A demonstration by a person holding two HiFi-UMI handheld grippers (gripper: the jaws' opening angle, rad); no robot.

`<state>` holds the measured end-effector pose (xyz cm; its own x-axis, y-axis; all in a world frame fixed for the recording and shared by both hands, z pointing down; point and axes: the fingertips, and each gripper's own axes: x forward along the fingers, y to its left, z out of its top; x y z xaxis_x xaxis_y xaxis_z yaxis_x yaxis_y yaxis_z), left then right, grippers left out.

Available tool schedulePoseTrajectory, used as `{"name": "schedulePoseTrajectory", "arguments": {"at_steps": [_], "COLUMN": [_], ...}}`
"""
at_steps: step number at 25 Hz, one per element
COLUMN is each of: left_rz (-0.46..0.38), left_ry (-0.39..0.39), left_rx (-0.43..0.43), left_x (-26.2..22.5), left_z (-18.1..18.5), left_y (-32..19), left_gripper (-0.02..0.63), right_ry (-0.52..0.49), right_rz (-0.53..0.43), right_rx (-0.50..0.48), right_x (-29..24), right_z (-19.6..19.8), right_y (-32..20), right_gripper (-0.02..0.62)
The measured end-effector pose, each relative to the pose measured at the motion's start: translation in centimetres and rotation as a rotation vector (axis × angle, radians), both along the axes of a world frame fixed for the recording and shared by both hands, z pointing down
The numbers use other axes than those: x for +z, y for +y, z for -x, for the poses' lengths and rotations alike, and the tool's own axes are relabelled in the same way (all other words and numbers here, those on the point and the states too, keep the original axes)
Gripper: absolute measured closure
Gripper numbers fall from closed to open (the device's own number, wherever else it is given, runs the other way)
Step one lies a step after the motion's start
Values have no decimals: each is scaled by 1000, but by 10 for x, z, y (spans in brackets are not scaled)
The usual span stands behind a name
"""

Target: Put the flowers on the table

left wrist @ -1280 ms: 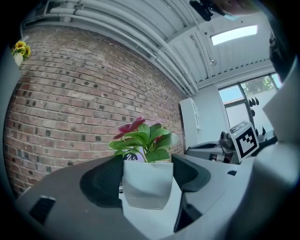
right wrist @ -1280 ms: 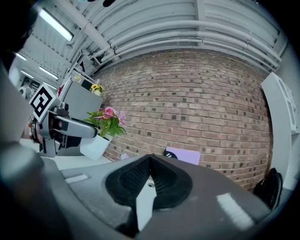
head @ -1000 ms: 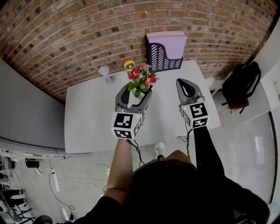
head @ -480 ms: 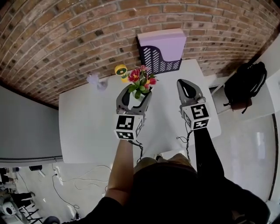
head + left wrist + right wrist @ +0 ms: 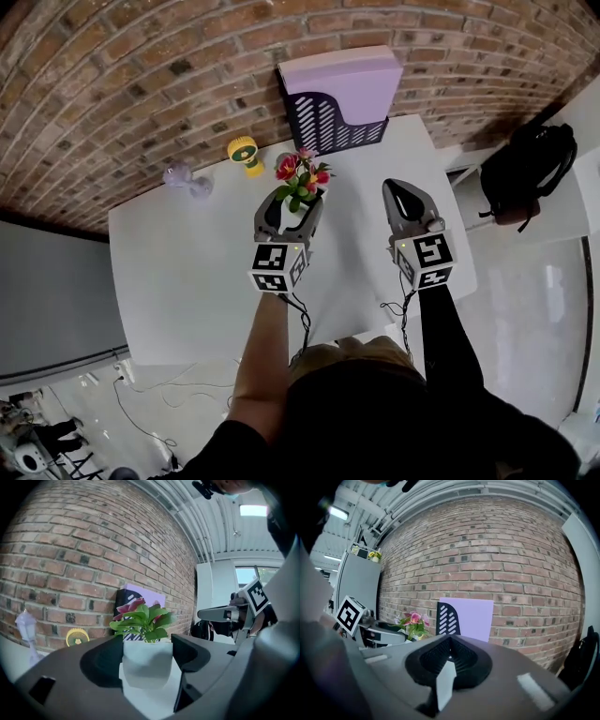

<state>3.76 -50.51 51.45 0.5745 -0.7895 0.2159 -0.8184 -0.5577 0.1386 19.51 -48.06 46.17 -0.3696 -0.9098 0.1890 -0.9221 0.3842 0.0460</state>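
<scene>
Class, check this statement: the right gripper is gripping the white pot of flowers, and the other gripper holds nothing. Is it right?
No, the sides are swapped. The left gripper grips the white pot of flowers. The left gripper view shows the pot between its jaws. The right gripper is the one holding nothing, with its jaws shut.

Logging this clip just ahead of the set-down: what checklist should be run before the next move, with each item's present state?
1. Grip: left tongs shut on the white pot: ok.
2. Pose: white pot upright, flowers standing above its rim: ok.
3. Landing spot: bare table beside the white pot: ok.
4. Other hand: right tongs shut, empty, apart from the white pot: ok.
5. Contact: base of the white pot touching the table: cannot tell.
</scene>
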Motion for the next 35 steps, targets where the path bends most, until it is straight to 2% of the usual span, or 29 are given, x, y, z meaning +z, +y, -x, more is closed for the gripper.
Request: {"name": "schedulePoseTrajectory", "arguments": {"at_steps": [11, 20, 25, 29, 35], "left_rz": [88, 109, 102, 92, 122], "left_ry": [-64, -123, -126, -162, -194], "left_rx": [-14, -3, -14, -8, -19], "left_x": [77, 119, 127, 130, 138], "left_z": [-5, -19, -19, -19, -12], "left_y": [-29, -41, -37, -29, -21], "left_gripper": [279, 281, 282, 282, 282], "right_ry": [29, 79, 74, 65, 56], "right_rz": [89, 116, 136, 142, 131], "right_rx": [-15, -39, -41, -50, -55], "right_x": [40, 53, 61, 64, 60], "right_z": [5, -1, -4, -2, 1], "right_y": [-7, -7, -1, 3, -1], "right_gripper": [595, 595, 595, 595, 595]}}
